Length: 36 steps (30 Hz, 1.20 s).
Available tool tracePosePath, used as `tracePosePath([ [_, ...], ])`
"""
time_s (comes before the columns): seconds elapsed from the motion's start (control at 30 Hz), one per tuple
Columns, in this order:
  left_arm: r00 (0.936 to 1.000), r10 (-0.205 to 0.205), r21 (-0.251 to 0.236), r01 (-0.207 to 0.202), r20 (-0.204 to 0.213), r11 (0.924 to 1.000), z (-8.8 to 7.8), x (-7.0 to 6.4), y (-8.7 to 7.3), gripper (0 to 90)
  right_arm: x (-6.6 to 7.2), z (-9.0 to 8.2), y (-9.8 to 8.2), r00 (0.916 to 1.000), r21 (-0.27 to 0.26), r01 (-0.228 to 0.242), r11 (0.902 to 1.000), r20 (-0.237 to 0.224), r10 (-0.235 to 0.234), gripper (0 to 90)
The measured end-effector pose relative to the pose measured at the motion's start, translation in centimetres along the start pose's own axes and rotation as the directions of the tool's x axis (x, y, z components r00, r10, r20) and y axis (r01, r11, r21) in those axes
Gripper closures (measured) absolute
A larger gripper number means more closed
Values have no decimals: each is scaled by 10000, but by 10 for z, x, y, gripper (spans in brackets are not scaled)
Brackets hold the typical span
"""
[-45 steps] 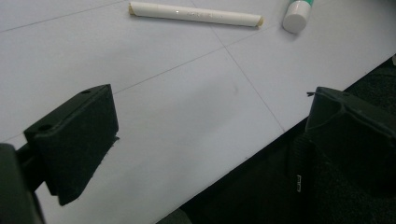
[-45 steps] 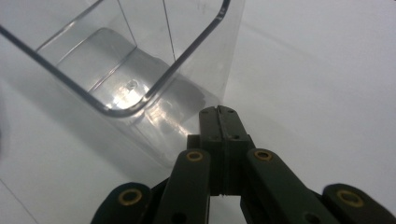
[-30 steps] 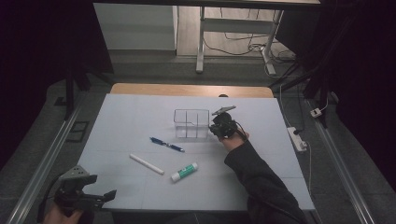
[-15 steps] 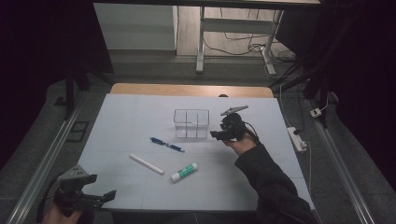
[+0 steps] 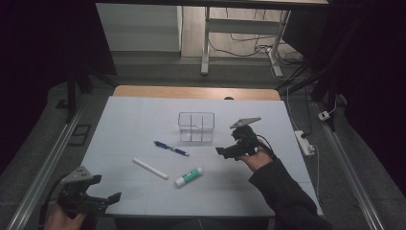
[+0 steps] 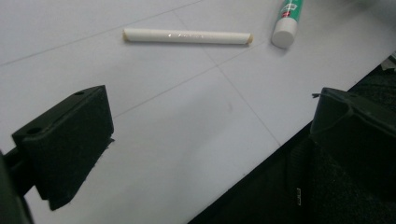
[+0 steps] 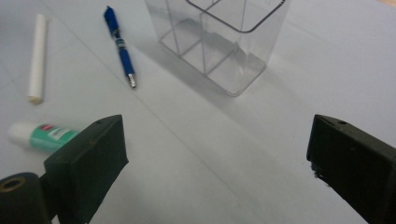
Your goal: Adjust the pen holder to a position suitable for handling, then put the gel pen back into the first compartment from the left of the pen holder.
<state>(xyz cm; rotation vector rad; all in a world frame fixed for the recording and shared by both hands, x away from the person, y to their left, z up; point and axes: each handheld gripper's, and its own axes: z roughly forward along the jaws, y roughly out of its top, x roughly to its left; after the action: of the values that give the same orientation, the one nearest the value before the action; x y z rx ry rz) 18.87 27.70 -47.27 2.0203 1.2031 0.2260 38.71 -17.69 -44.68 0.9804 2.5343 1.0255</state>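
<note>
On the pale bench point(image 5: 143, 115) stands a clear box point(image 5: 196, 127) with inner walls, upright, near the middle. In front of it lie a white stick point(image 5: 150, 168), a green-and-white glue stick point(image 5: 188, 177) and a blue pen point(image 5: 171, 148), each lying diagonally. My right tool point(image 5: 229, 152) hovers beside the box, released. My left tool point(image 5: 103, 200) is at the near left corner, also released.
</note>
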Motion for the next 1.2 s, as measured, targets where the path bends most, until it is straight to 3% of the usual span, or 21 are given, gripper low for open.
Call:
tracePosePath([
  [0.1,9998,188,-39,-188,112,9998,4,1,4,0,6,-12,-7,9997,-222,47,9997,-256,-53,26],
  [0.27,9983,444,-41,-443,383,9990,12,5,12,0,12,-31,-24,9997,-429,172,9989,-171,-180,0],
  [0.57,9961,789,-321,-776,402,9965,25,9,30,0,16,-59,-58,9995,-731,-307,9969,5,308,0],
  [0.83,9945,961,-330,-947,419,9950,35,12,42,0,18,-76,-78,9989,-924,-446,9947,92,456,0],
  [1.0,9949,787,-296,-769,624,9966,43,16,52,0,20,-84,-90,9978,-854,-606,9945,229,628,0],
  [1.2,9909,1116,-237,-1101,755,9936,54,18,63,0,21,-93,-103,9952,-812,-910,9925,286,936,0],
])
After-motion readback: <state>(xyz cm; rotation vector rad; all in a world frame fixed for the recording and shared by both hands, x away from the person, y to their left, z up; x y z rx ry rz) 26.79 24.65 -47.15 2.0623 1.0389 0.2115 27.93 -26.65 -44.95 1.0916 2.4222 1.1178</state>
